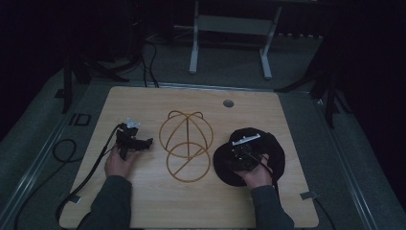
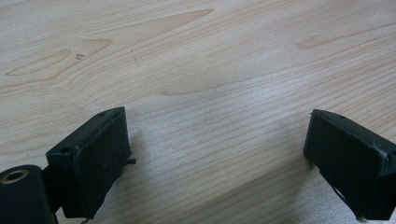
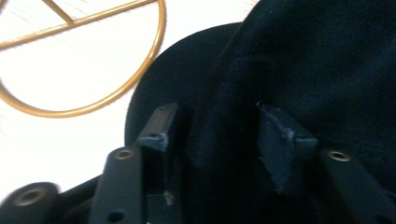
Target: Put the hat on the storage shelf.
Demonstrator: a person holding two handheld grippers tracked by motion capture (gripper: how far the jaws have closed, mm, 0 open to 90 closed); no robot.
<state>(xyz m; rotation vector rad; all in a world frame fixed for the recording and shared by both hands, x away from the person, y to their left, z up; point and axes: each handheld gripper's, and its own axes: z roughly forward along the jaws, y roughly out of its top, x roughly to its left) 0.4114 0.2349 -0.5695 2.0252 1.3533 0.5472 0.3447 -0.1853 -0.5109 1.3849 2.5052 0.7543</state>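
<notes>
Right now your right gripper (image 3: 217, 140) pinches a fold of the black hat (image 1: 268, 143), which lies on the tabletop (image 1: 143, 206) just right of the gold wire hat stand (image 1: 186, 143). Your left gripper (image 2: 219, 158) rests wide open and empty on bare wood, left of the stand.

Lying mid-table (image 1: 143, 206): wire hat stand (image 1: 186, 146); hat (image 1: 249, 155) just right of it (under the right tongs (image 1: 245, 154)); left tongs (image 1: 133, 141) sitting left.
</notes>
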